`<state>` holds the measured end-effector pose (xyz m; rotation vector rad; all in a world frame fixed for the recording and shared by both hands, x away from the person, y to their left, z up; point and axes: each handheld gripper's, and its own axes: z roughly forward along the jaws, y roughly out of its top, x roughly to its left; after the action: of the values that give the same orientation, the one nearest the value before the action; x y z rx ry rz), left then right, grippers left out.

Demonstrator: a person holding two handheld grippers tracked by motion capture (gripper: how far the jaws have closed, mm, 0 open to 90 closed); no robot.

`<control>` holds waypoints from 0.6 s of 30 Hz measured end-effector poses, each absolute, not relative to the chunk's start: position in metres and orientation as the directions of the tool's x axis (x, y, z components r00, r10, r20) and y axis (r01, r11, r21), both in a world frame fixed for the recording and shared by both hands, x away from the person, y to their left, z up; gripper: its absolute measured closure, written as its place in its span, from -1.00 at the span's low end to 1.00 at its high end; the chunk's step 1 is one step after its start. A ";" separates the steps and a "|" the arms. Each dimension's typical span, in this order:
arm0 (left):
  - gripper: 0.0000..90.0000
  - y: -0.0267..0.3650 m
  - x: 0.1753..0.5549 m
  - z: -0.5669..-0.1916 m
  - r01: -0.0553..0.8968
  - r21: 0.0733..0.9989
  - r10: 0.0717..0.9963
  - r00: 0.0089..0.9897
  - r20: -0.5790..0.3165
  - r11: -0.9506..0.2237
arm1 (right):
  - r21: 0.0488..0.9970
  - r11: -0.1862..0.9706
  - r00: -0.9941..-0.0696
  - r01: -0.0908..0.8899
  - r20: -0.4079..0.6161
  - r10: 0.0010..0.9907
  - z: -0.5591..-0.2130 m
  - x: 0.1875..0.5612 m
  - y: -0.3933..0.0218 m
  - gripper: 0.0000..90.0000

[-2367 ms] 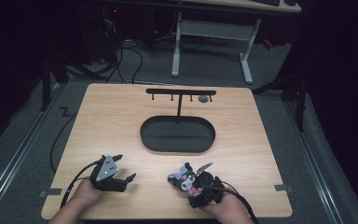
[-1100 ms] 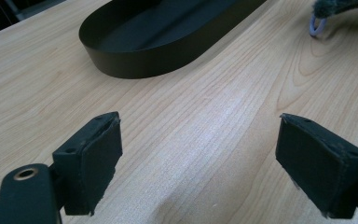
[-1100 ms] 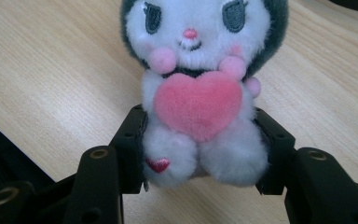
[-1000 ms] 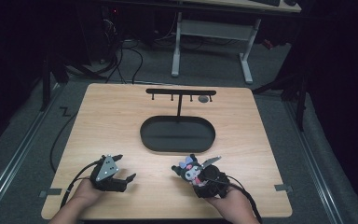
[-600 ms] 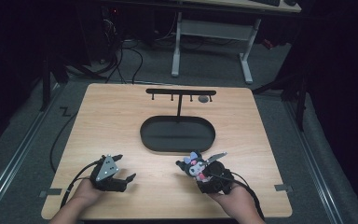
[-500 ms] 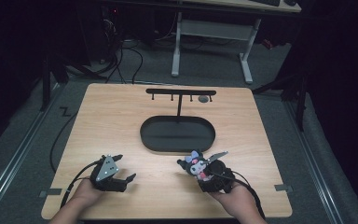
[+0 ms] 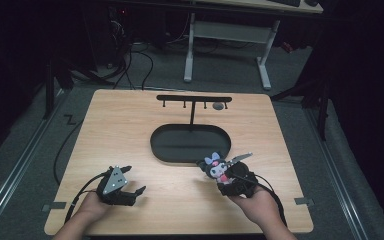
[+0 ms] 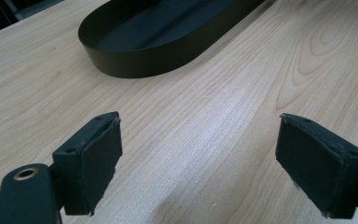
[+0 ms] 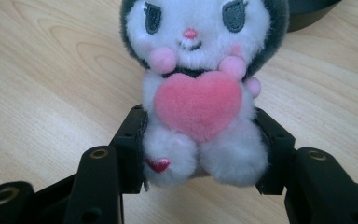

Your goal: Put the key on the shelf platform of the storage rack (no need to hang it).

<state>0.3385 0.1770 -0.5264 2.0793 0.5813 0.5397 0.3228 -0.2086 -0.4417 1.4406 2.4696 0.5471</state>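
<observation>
A small plush toy (image 7: 215, 165) with a black hood, white face and pink heart (image 9: 198, 103) is clamped at its lower body by my right gripper (image 7: 225, 176), just in front of the black oval tray (image 7: 190, 143). In the right gripper view the two black jaws press on the toy's sides and it faces the camera (image 9: 200, 74). My left gripper (image 7: 130, 194) rests near the table's front left, open with bare wood between its pads (image 8: 93, 158). The tray's wall (image 8: 135, 60) lies ahead of it.
A black rack (image 7: 194, 100) with small hooks rises behind the tray, with a small round grey thing (image 7: 218, 106) at its right end. The wooden table (image 7: 120, 135) ends near my hands. A white desk frame (image 7: 230, 40) and cables lie on the floor beyond.
My right gripper has carried the plush toy to the right and a little up, closer to the tray's front right end. The left gripper has stayed put.
</observation>
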 end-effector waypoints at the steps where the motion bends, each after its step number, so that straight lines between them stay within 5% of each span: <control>1: -0.66 0.177 0.339 -0.526 0.201 0.843 0.585 0.795 0.157 -0.499 | 0.430 0.443 -0.487 0.787 -0.009 0.873 -0.441 0.324 -0.209 0.07; 18: -0.66 0.177 0.338 -0.526 0.199 0.843 0.584 0.797 0.158 -0.499 | 0.452 0.418 -0.460 0.788 -0.019 0.888 -0.432 0.344 -0.214 0.07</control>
<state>0.3382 0.1770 -0.5263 2.0793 0.5788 0.5395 0.3440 -0.2138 -0.4317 1.4645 2.4192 0.5636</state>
